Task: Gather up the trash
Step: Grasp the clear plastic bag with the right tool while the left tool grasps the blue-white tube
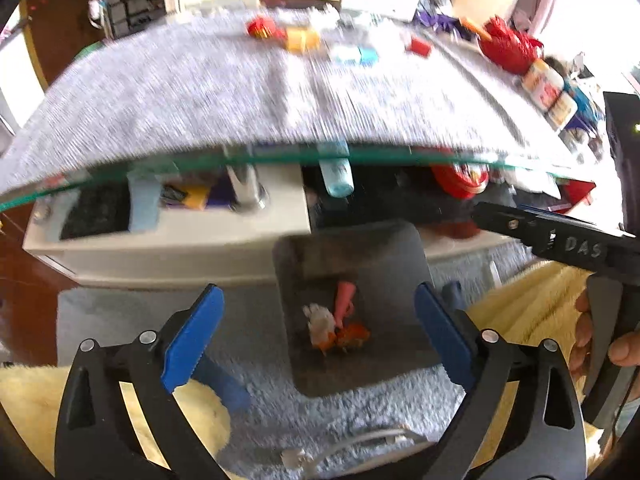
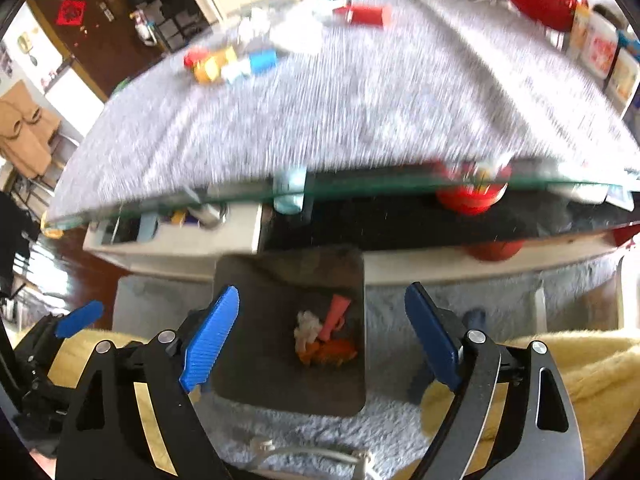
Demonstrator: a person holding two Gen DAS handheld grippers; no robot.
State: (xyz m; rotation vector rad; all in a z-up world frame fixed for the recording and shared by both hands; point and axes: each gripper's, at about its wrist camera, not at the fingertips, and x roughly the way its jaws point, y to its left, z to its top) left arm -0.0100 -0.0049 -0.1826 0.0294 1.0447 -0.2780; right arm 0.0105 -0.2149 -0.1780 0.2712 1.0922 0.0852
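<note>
A dark grey square bin [image 1: 384, 272] stands on the pale rug under the glass table's near edge. In it lie a pink piece [image 1: 345, 300], a white crumpled wad [image 1: 320, 322] and an orange wrapper [image 1: 352, 336]. My left gripper [image 1: 318, 296] hangs open above the bin with nothing between its blue pads. My right gripper [image 2: 322, 292] is also open and empty over the same bin [image 2: 272, 368]. On the grey tablecloth lie a red item [image 1: 260, 26], a yellow one [image 1: 302, 39], a blue-and-white one [image 1: 356, 55], a red tube [image 2: 366, 15] and white crumpled paper [image 2: 296, 28].
The glass table edge [image 1: 280, 158] juts out just beyond the bin, with a white lower shelf [image 1: 168, 240] beneath it. A red bag [image 1: 508, 46] and jars [image 1: 548, 88] stand at the table's right. A yellow fleece [image 2: 580, 360] flanks the bin; a cable [image 2: 312, 454] lies on the rug.
</note>
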